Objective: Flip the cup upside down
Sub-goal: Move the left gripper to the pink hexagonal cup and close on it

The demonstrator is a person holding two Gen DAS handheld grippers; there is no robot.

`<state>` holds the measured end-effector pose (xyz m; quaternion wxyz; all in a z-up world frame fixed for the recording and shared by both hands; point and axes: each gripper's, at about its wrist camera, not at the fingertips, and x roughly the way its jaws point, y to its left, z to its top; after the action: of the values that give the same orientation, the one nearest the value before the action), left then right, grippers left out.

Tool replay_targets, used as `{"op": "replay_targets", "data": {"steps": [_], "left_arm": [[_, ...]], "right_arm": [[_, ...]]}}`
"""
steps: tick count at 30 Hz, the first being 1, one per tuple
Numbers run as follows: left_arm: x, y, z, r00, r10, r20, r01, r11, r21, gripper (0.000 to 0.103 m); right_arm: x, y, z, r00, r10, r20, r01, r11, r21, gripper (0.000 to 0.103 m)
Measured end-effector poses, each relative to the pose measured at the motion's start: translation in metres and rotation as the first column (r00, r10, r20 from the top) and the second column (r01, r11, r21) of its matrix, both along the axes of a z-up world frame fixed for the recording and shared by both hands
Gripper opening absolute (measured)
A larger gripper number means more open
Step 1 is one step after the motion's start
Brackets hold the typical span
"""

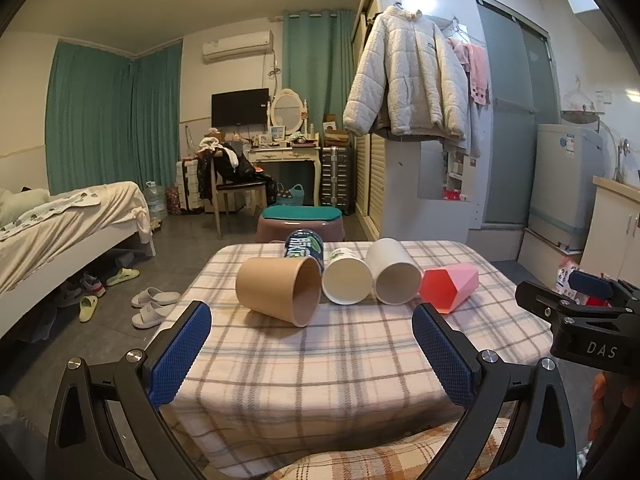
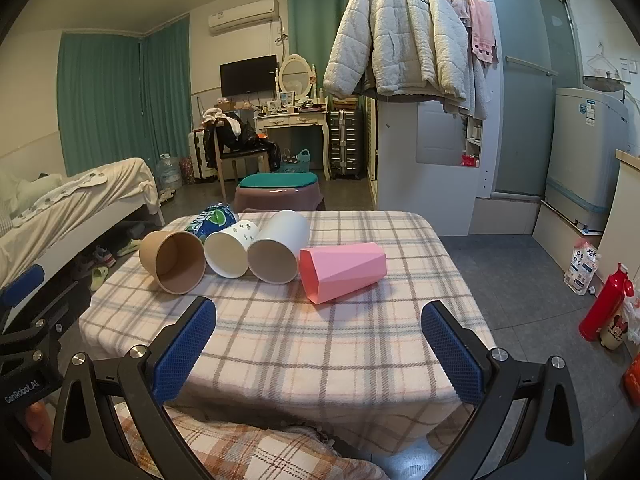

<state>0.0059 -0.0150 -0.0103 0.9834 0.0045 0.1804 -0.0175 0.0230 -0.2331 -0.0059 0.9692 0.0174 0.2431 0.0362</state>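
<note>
Several cups lie on their sides in a row on the plaid-covered table [image 1: 320,360], mouths toward me: a brown paper cup [image 1: 276,290] [image 2: 172,262], a white printed cup [image 1: 346,280] [image 2: 230,250], a plain white cup [image 1: 394,274] [image 2: 280,250] and a pink faceted cup [image 1: 450,286] [image 2: 344,276]. A dark green-labelled can [image 1: 303,245] [image 2: 212,220] lies behind them. My left gripper [image 1: 312,354] is open and empty, short of the brown cup. My right gripper [image 2: 320,354] is open and empty, short of the pink cup; it also shows in the left wrist view [image 1: 580,304].
A bed [image 1: 60,232] stands to the left with slippers [image 1: 152,306] on the floor. A purple stool [image 1: 300,226] sits behind the table. A red bottle [image 2: 604,306] and a washing machine [image 2: 588,160] are to the right. The table [image 2: 340,360] front edge is near my fingers.
</note>
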Motion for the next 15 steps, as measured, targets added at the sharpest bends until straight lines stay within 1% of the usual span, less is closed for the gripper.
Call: {"op": "replay_targets", "data": {"steps": [3,7,10,15], "left_arm": [[0.003,-0.007,0.003,1.000,-0.025,-0.005,0.025,1.000,0.012,0.103],[0.012,-0.025,0.007,0.996,-0.085,-0.009,0.085,0.995,0.047,0.103],[0.026,-0.042,0.008,0.989,-0.143,-0.030,0.145,0.987,0.066,0.103],[0.058,-0.080,0.007,0.968,-0.236,-0.085,0.244,0.965,0.095,0.103]], "right_arm": [[0.000,-0.004,0.001,1.000,-0.006,0.004,0.005,1.000,0.007,0.103],[0.007,-0.021,0.006,0.999,-0.032,-0.002,0.032,0.999,0.020,0.103],[0.013,-0.039,0.005,0.998,-0.069,-0.012,0.069,0.997,0.026,0.103],[0.030,-0.075,-0.001,0.990,-0.134,-0.043,0.136,0.990,0.041,0.103]]}}
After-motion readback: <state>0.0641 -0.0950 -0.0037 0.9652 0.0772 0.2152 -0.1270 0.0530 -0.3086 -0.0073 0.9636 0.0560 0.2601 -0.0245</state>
